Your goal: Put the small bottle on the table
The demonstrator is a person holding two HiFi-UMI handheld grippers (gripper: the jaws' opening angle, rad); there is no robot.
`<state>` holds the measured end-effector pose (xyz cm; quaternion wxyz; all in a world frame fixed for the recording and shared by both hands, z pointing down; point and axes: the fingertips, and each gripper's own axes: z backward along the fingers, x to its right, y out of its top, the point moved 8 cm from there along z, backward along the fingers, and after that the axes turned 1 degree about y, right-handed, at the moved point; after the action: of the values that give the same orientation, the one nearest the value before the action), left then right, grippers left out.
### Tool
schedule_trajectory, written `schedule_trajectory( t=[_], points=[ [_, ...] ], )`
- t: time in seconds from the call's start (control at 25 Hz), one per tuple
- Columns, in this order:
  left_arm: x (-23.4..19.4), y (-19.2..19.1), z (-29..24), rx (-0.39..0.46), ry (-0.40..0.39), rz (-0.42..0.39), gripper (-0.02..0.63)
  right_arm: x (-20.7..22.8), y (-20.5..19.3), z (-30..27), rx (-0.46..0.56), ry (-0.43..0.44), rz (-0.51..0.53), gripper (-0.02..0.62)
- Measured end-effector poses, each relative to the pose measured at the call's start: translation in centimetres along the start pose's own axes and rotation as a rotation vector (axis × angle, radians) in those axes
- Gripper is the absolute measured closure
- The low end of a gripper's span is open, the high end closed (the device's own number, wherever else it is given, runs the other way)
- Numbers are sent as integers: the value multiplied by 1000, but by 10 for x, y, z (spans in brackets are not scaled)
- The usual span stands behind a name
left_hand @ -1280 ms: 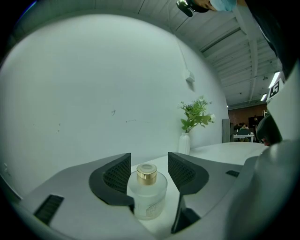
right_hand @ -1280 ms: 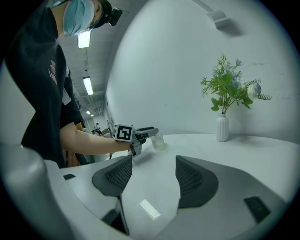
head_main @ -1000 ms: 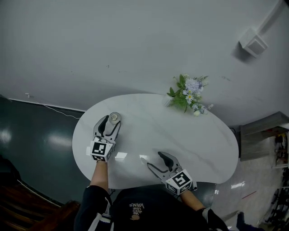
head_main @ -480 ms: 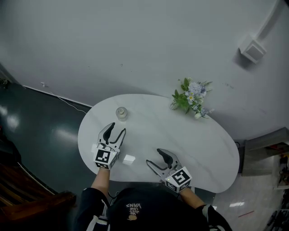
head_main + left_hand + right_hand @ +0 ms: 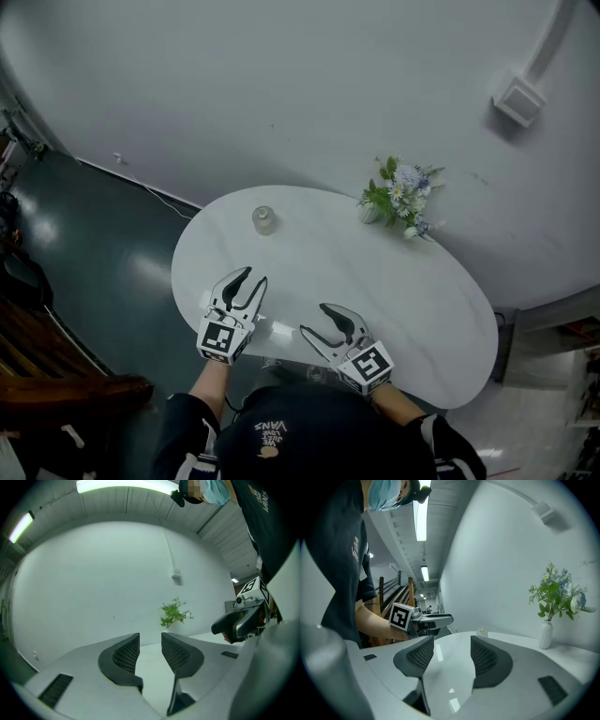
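Both empty: left gripper just part-closing on nothing, right gripper agape; small bottle stands on table, so placing looks done, retreat next.

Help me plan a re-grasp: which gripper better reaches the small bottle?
Left, probably: the left gripper, jaws empty and just closing partway, sits nearer the small bottle; the right gripper is farther off.
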<state>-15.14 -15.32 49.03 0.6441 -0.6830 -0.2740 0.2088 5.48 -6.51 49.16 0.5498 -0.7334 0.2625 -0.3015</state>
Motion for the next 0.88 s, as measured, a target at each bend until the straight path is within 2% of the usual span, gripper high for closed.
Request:
schedule_trajectory(
  t=[0.12,0.2,0.24,0.32,0.44,0.6,0.76,0.88],
  points=[
    [16,5,19,3,33,-3,453,-3,0,8,-10,18,16,336],
    [25,8,31,3,52,-3,486,-5,0,12,-12,26,22,341],
    [30,9,37,2,59,-1,499,-6,-1,14,-8,32,24,355],
    [42,12,49,3,74,7,503,-9,-2,21,4,45,30,427],
    [58,17,62,16,99,24,514,-11,-5,27,23,77,45,454],
    [80,22,77,18,121,24,531,-14,0,37,-7,66,57,508],
    [98,28,92,32,159,50,549,-14,-5,42,33,81,72,528],
    [107,29,102,45,192,69,561,-17,-8,46,17,91,66,534]
  ],
)
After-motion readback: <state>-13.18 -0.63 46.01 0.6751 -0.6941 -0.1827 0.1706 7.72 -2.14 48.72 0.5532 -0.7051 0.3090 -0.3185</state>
